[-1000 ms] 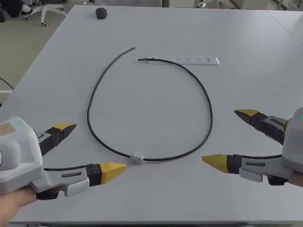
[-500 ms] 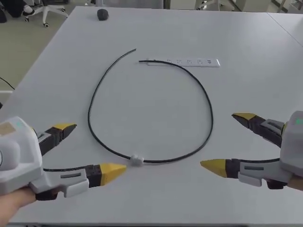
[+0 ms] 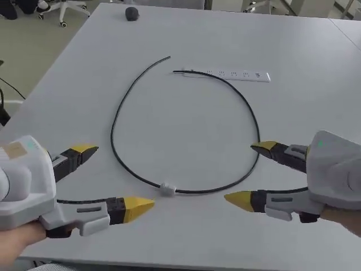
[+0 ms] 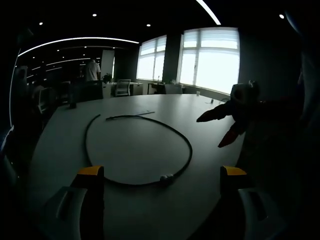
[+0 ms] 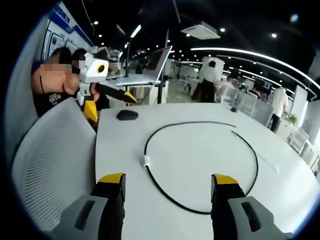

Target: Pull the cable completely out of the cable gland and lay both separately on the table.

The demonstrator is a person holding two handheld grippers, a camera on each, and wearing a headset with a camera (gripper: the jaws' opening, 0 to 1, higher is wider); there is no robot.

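Observation:
A black cable (image 3: 113,133) lies in a wide open loop on the white table (image 3: 186,130). A small white cable gland (image 3: 166,188) sits on the loop's near arc with the cable through it. My left gripper (image 3: 120,175) is open, its lower tip just left of the gland and apart from it. My right gripper (image 3: 243,173) is open by the loop's right side, its upper tip close to the cable. In the left gripper view the gland (image 4: 166,178) lies ahead between the open jaws. In the right gripper view the gland (image 5: 146,160) and cable (image 5: 200,123) lie ahead.
A white power strip (image 3: 237,74) lies beyond the loop, near the cable's ends. A dark mouse-like object (image 3: 131,13) rests at the table's far edge. The table's near edge runs just below both grippers. A mesh chair back (image 5: 45,150) stands beside the table.
My right gripper has moved left, closer to the loop's right side. The left gripper has barely moved. The head view has shifted a little.

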